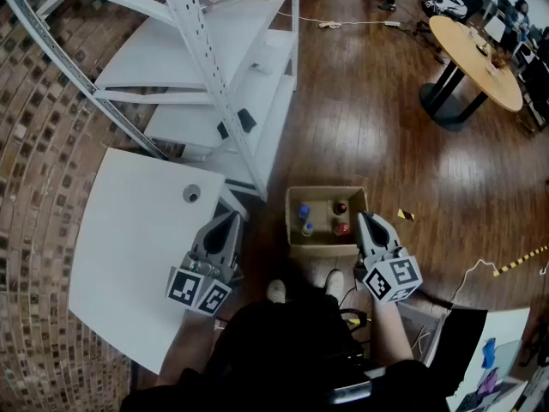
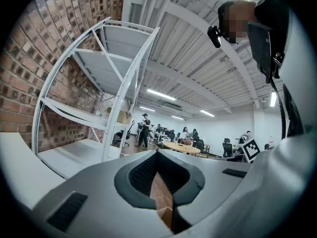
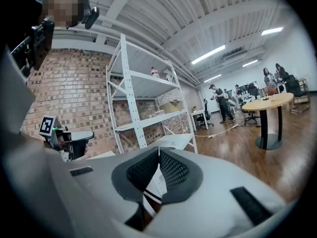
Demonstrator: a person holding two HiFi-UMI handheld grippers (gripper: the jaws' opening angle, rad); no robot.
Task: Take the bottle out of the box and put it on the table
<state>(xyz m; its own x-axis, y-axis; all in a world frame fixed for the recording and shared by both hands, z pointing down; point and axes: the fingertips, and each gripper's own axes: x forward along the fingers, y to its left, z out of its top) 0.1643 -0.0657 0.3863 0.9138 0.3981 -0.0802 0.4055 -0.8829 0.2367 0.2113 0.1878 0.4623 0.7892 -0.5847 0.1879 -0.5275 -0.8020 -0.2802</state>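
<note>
- Several bottles [image 1: 303,211] stand upright in the open box [image 1: 326,247] on the floor [image 1: 386,127]; none is lifted yet.
- The left gripper [image 1: 232,221], jaws together on nothing, hangs by the table [image 1: 129,256] edge, seemingly idle.
- The right gripper [image 1: 363,220], jaws likewise together and empty, sits at the box's right rim, likely poised to reach in. It must open first.

Open cardboard box [image 1: 324,247] on wood floor [image 1: 360,127], centre frame. Inside: blue-capped bottles [image 1: 303,212] at its 9 o'clock side, red-topped bottles [image 1: 341,227] at 3 o'clock. Right gripper [image 1: 364,220], jaws together, at the box's 3 o'clock rim. Left gripper [image 1: 230,221], jaws together, above white tabletop [image 1: 129,256] at 8 o'clock. White shelving rack [image 1: 214,84] at 11 o'clock.
</note>
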